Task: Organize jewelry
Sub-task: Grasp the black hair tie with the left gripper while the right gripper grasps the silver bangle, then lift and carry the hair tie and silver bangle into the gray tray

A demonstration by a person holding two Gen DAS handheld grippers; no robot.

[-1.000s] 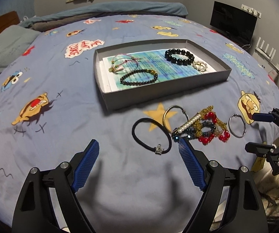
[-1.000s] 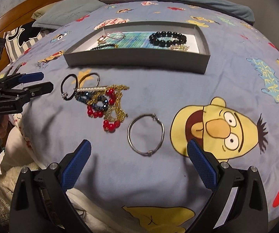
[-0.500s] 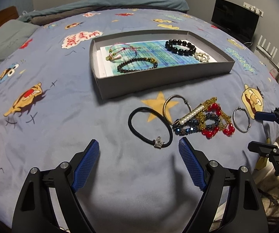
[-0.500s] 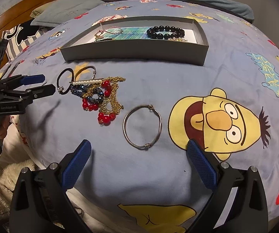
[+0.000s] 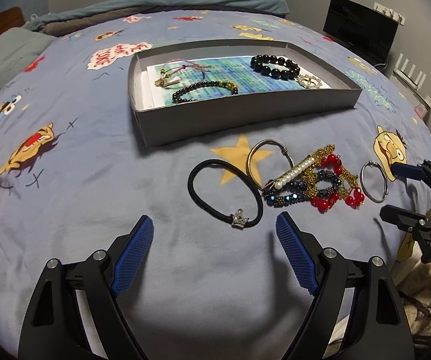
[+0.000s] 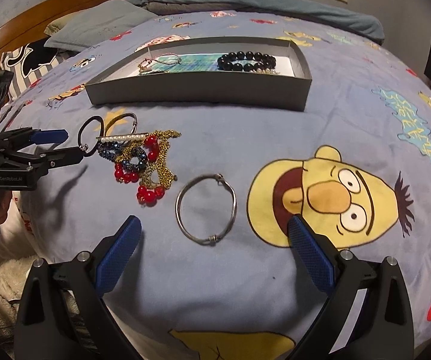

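My bedspread (image 5: 95, 180): blue, printed with cartoon faces and yellow stars. My tray (image 5: 245, 114): grey, lined with blue-green patterned paper. My bangle (image 6: 206, 208): silver.

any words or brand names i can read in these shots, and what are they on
"GenRobot.AI": white lettering on the black body of the left gripper, seen from the right wrist view.
Red lettering in a white speech bubble printed on the bedspread: too distorted to read.
Blue and yellow lettering printed on the bedspread: stylised and tilted, not readable.
Printed sheet lining the grey box: lines of text too small to read.
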